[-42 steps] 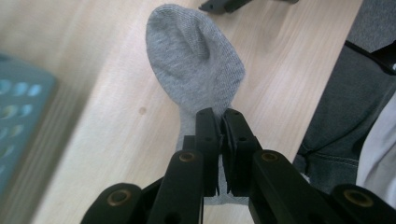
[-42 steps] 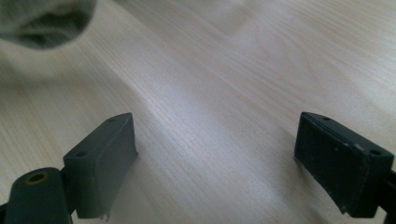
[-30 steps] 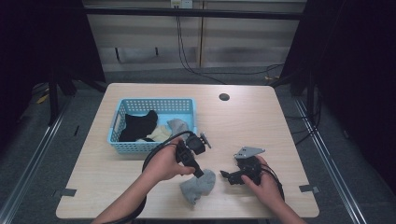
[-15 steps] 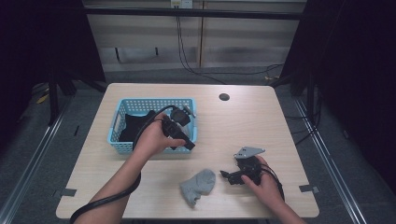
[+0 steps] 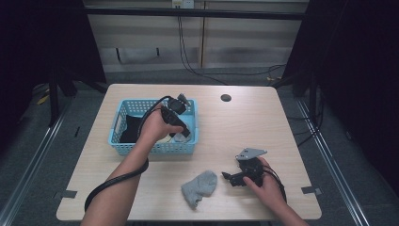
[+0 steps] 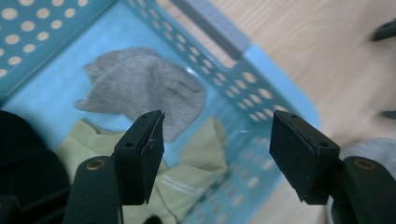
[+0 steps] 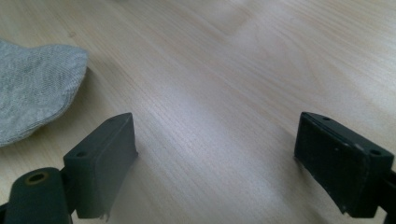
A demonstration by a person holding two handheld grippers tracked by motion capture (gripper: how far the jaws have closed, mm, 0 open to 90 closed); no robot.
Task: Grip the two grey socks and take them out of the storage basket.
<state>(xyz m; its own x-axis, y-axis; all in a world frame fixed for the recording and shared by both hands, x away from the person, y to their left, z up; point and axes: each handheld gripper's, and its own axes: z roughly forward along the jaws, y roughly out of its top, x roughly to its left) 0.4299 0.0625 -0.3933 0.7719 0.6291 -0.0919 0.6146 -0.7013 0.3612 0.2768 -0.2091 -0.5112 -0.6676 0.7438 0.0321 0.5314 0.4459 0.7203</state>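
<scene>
One grey sock (image 5: 200,187) lies out on the counter (image 5: 263,122) just in front of the blue basket (image 5: 123,145), while the left tongs (image 6: 212,140), jaws just opened and empty, hover over the socks left inside and the right tongs (image 7: 215,163) rest apart beside it.

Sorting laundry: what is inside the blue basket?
In the blue basket: a grey sock, a pale yellow garment and a black garment. Anything beneath them is covered.

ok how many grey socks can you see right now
2. One grey sock lies on the table in front of the blue basket. The other grey sock lies inside that basket beside a pale yellow garment. More may be hidden under the black cloth.
</scene>
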